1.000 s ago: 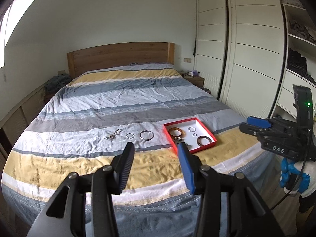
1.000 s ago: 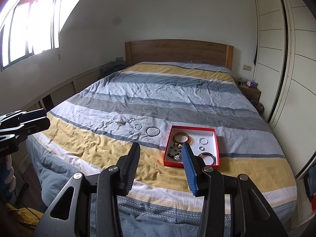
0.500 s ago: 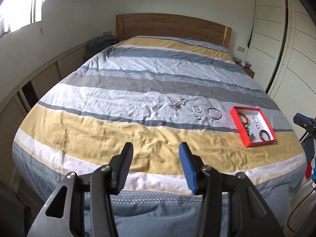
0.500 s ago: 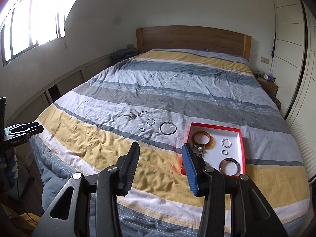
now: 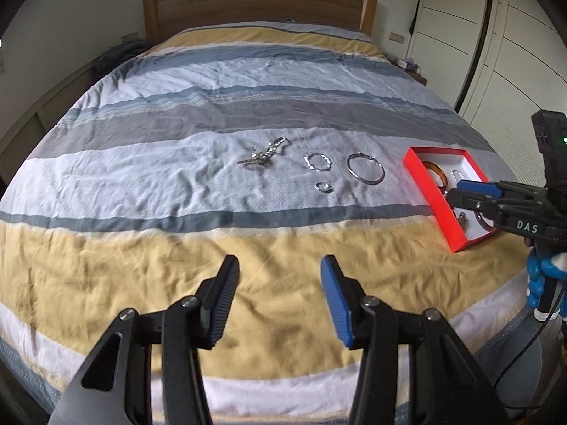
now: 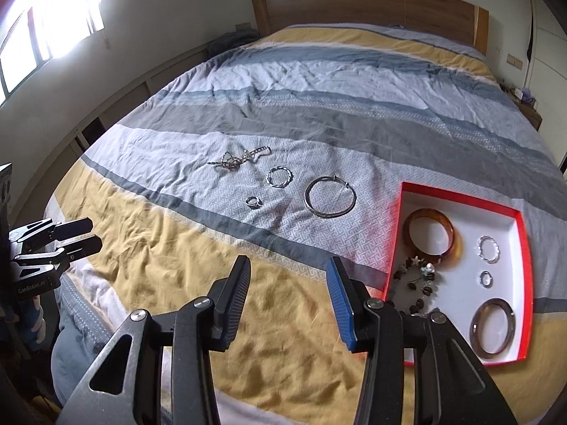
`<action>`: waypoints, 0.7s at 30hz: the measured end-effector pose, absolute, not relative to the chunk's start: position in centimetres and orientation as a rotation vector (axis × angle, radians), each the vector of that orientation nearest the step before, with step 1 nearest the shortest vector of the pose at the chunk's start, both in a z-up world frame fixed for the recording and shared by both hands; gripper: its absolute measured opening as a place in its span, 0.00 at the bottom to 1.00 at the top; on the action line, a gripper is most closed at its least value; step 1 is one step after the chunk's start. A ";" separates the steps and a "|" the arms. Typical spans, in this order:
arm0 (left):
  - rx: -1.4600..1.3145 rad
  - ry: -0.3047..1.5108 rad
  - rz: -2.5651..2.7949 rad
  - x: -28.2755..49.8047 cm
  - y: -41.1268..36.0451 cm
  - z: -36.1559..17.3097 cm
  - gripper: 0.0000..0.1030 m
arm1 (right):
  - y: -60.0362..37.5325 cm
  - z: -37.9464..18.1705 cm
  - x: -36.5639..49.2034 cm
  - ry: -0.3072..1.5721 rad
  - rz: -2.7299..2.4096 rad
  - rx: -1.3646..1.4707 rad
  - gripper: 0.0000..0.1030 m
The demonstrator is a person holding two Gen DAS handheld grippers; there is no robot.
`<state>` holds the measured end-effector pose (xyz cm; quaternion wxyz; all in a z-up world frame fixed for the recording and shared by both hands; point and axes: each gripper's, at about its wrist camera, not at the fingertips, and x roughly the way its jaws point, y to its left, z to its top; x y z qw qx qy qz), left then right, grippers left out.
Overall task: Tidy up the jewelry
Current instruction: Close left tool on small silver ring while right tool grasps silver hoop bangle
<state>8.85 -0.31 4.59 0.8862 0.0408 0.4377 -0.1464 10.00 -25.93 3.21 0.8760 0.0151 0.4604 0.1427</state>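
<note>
Nearest to me, my left gripper [image 5: 278, 279] hangs over the yellow stripe of the bedspread [image 5: 141, 265], its jaws partly apart with nothing between them. My right gripper [image 6: 287, 281] is the same: jaws about half open, empty, over the yellow stripe just left of the red tray [image 6: 524, 248]. In the left view I see the right gripper from the side at the right edge, above the tray's near end, with a blue-gloved hand [image 5: 542, 276] under it.

The tray lies on the bed near the foot, on my right. Inside it, from near to far, I see a dark metal bangle [image 6: 492, 327], a beaded bracelet [image 6: 420, 279] partly hidden by my right gripper's finger, a small ring [image 6: 486, 278], a twisted silver ring [image 6: 488, 249] and an amber bangle [image 6: 433, 235].

Beyond the grippers, on the pale patterned stripe, four pieces lie loose, left of the tray. Closest is a small ring with a stone [image 6: 254, 202]. Right of it is a large thin silver bangle [image 6: 330, 196], near the tray but apart from it. A little farther lies a twisted silver hoop [image 6: 279, 176], and farthest left a tangled silver chain [image 6: 239, 160].

At the far end stands a wooden headboard [image 6: 368, 9]. White wardrobe doors [image 5: 496, 35] run along the right wall.
</note>
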 end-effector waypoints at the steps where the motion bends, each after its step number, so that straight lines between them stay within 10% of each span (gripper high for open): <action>1: 0.090 0.913 -0.318 9.8 -1.0 4.1 0.44 | -25.9 2.5 10.8 0.971 0.296 0.037 0.43; 21: 0.137 0.968 -0.555 22.9 -8.8 -4.9 0.31 | -24.4 -4.6 22.3 1.096 0.430 -0.107 0.30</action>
